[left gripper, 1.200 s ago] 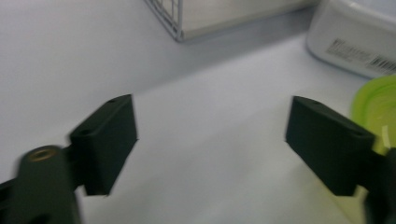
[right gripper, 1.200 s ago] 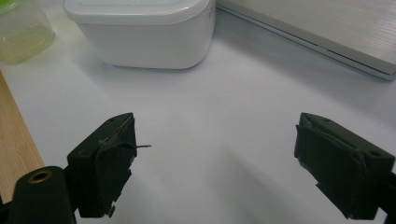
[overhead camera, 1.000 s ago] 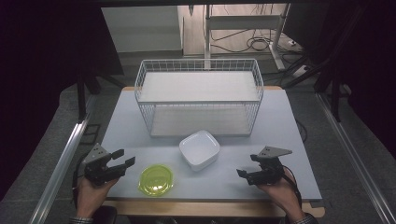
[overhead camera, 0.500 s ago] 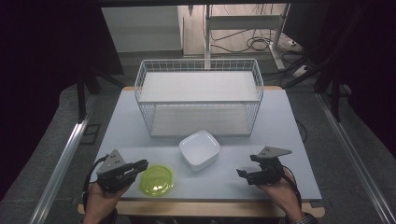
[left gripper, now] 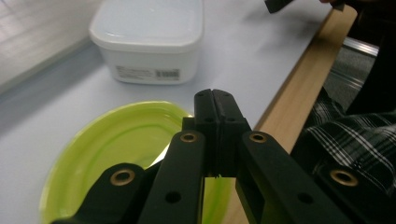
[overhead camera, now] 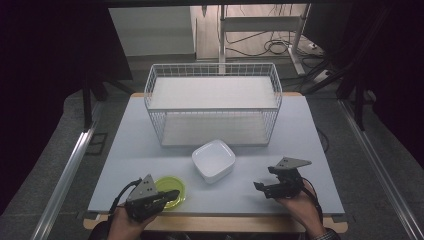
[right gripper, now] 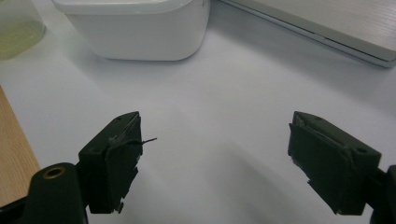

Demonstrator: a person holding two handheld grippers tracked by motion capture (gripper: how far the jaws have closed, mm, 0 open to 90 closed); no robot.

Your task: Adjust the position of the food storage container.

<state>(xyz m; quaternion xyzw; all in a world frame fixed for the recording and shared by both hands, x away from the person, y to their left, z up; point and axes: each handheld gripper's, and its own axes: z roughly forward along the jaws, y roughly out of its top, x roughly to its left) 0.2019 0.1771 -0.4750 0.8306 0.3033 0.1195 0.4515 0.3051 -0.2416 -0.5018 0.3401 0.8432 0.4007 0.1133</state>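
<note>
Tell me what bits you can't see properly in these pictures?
- Green plate: left gripper view, near rim hidden behind the shut left gripper; whether it is pinched can't be told.
- White tub: right gripper view, top cut off by the edge.
- Tub's label: print too small to read.

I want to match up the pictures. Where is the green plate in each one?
High view: the green plate lies near the table's front edge at lower left, under the left claw.
Left gripper view: it fills the lower left.
Right gripper view: just a pale green bit at the top left corner.
Shared landmark: the white tub, beside it everywhere.
</note>
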